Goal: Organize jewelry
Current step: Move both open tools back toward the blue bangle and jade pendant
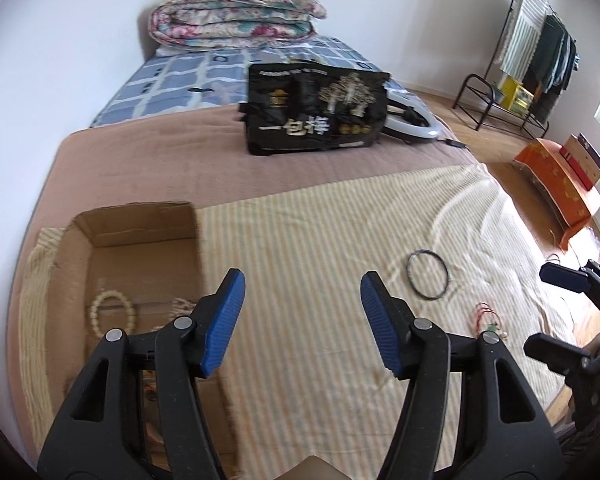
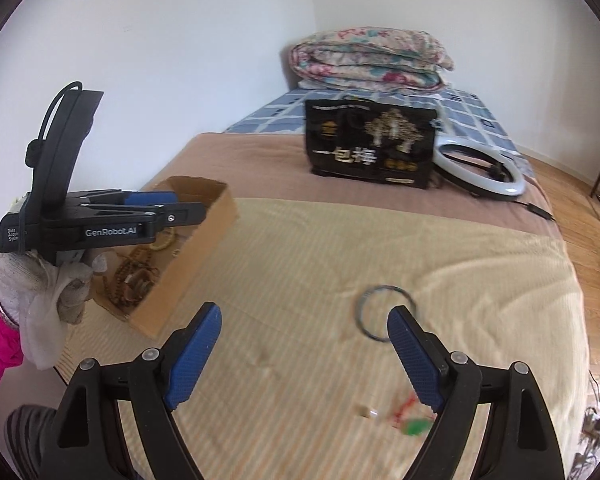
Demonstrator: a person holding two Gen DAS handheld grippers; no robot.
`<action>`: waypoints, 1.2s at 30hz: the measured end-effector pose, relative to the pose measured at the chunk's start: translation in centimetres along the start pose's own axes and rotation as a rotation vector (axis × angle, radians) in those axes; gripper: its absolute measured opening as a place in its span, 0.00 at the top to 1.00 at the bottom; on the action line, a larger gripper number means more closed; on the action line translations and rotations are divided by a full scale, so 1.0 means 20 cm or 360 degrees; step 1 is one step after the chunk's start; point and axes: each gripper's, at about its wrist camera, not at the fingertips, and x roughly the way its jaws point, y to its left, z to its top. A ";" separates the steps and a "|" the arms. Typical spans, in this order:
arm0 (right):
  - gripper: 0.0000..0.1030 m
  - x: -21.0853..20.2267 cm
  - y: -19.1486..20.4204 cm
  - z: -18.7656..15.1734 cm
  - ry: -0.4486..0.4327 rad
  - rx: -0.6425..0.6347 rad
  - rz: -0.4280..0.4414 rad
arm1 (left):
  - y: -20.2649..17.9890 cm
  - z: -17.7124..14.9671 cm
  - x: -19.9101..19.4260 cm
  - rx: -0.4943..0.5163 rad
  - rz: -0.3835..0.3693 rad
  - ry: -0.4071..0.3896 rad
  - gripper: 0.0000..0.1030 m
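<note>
An open cardboard box point(image 1: 140, 236) lies on the striped cream blanket at the left, holding a pale bead bracelet point(image 1: 112, 314) and more beads; in the right wrist view the box point(image 2: 188, 256) holds brown bead strings. A dark ring bracelet point(image 1: 427, 276) lies on the blanket, also in the right wrist view point(image 2: 386, 314). A red-string piece with a green charm point(image 1: 486, 318) lies nearer, and shows in the right wrist view point(image 2: 410, 414). My left gripper point(image 1: 302, 320) is open and empty beside the box. My right gripper point(image 2: 304, 356) is open and empty above the blanket.
A black printed bag point(image 1: 316, 110) and a white ring light point(image 2: 482, 168) sit further back on the brown cover. A folded floral quilt point(image 1: 236, 12) lies at the bed's head. An orange box point(image 1: 556, 184) and a clothes rack point(image 1: 540, 52) stand on the floor at right.
</note>
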 end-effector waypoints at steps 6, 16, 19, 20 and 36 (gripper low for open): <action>0.15 -0.07 -0.21 -0.07 0.0022 0.0096 -0.0069 | -0.14 0.01 0.06 0.0071 -0.0045 0.0035 0.38; 0.15 -0.12 -0.56 -0.20 0.0076 0.0303 -0.0148 | -0.36 0.00 0.17 0.0147 -0.0135 0.0101 0.31; 0.15 -0.11 -0.59 -0.24 0.0112 0.0281 -0.0150 | -0.41 -0.01 0.23 0.0151 -0.0162 0.0139 0.30; 0.15 -0.10 -0.60 -0.25 0.0128 0.0262 -0.0152 | -0.42 -0.01 0.24 0.0149 -0.0169 0.0149 0.30; 0.15 0.08 -0.57 -0.45 0.0244 0.0039 -0.0065 | -0.76 -0.06 0.60 0.0168 -0.0214 0.0328 0.27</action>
